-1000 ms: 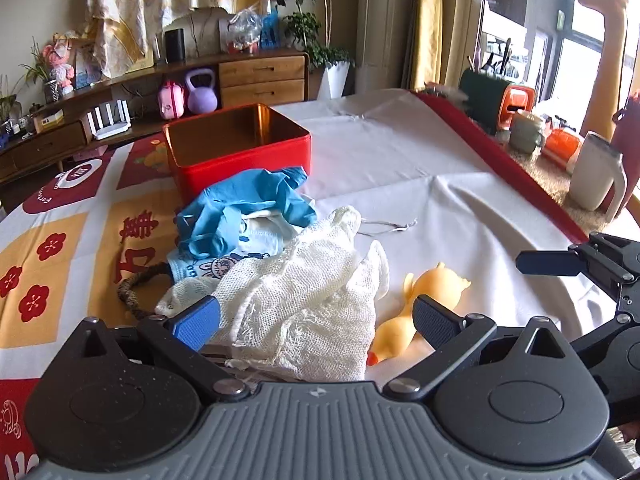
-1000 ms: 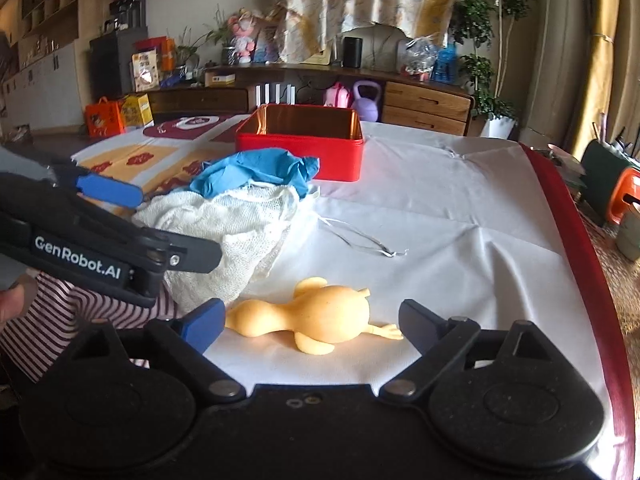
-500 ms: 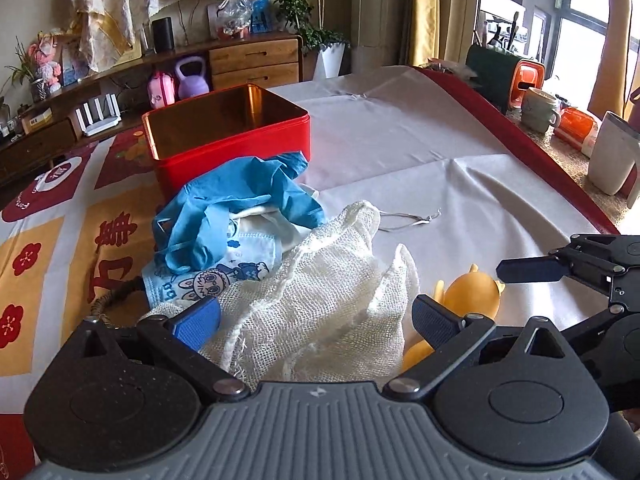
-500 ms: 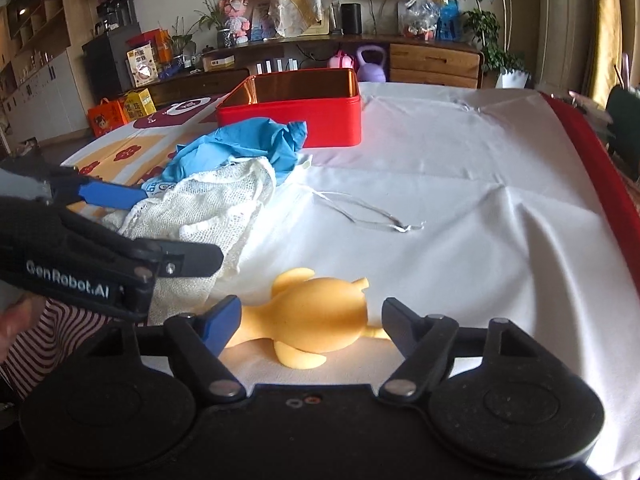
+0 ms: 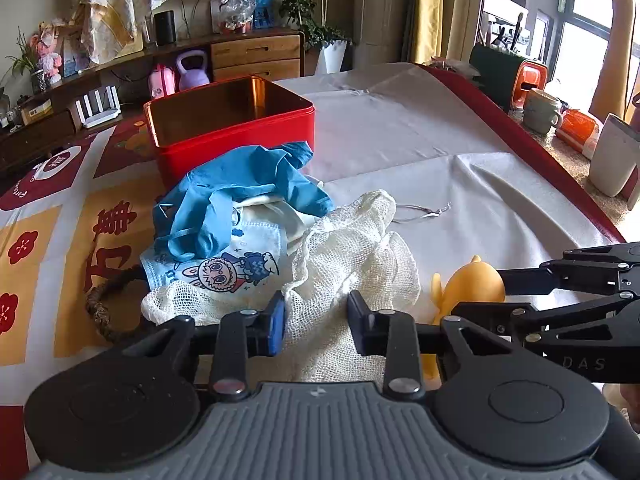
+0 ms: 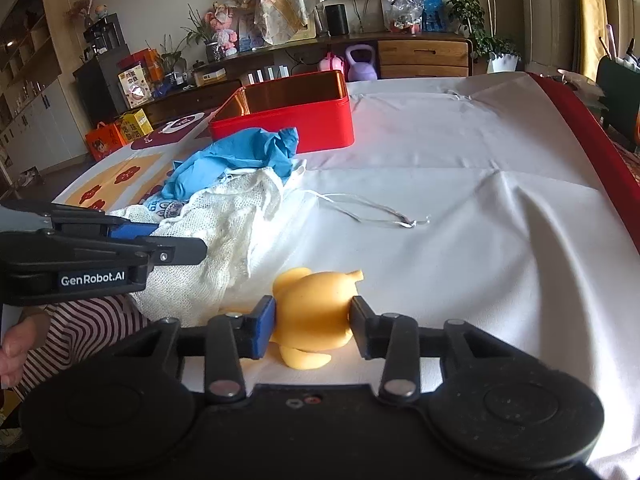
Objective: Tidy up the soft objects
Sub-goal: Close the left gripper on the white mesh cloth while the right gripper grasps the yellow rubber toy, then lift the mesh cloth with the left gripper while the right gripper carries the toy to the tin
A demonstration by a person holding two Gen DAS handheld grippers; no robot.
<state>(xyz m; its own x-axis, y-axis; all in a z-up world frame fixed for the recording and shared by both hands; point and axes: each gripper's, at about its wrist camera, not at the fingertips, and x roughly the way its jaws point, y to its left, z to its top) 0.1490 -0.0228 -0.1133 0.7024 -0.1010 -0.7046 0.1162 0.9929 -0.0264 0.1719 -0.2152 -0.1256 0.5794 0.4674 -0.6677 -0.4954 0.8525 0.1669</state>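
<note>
1. The left gripper (image 5: 316, 322) had just been closing, and its pads pinched a fold of the white mesh cloth (image 5: 352, 264) between them.
2. The right gripper (image 6: 313, 326) had also just been closing; its jaws pressed on both sides of the yellow rubber toy (image 6: 316, 304), which lay on the white sheet (image 6: 460, 200) of the counter.
3. The mesh cloth lay just left of the toy, at the near edge of a heap of soft things.
4. In that heap a cartoon-print face mask (image 5: 224, 264) lay touching the cloth, with a crumpled blue glove (image 5: 240, 188) on top of it.
5. A brown braided ring (image 5: 100, 304) stuck out from under the heap on its left side.
6. A red tin (image 5: 228, 128), open at the top, stood just behind the glove.
7. A thin white string (image 6: 372, 210) lay loose on the sheet, right of the heap.
8. A hand (image 6: 12, 350) and a striped sleeve (image 6: 88, 322) showed at the lower left of the right wrist view.
</note>
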